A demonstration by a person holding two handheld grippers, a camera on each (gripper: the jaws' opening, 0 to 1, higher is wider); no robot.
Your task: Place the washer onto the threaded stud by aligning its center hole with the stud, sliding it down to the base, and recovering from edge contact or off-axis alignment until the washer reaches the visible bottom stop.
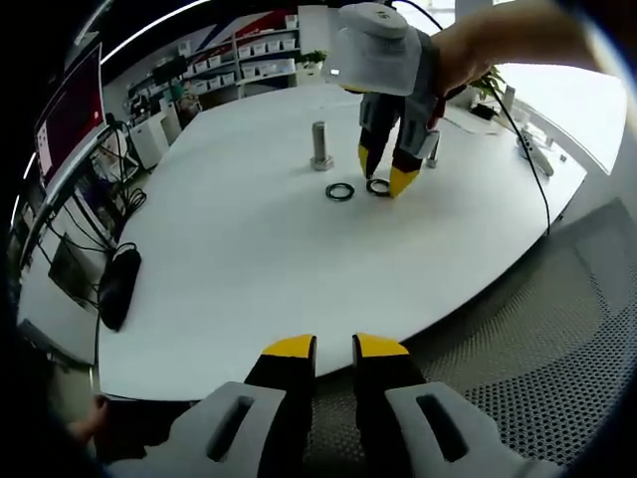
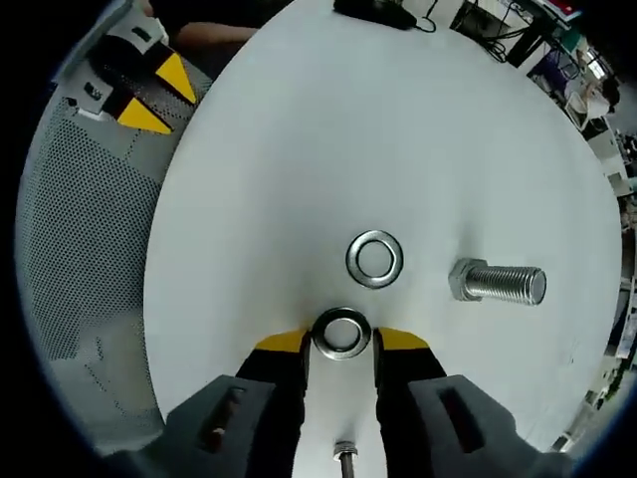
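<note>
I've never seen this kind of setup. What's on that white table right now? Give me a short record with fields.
Surface: round white table
Stud: silver threaded bolt standing head-down
Washer between jaws: flat metal ring, lying on the table
Second washer: flat metal ring, lying free between the first ring and the bolt
Right gripper: yellow-tipped jaws either side of the first ring, contact unclear
Left gripper: off the table edge, holding nothing
</note>
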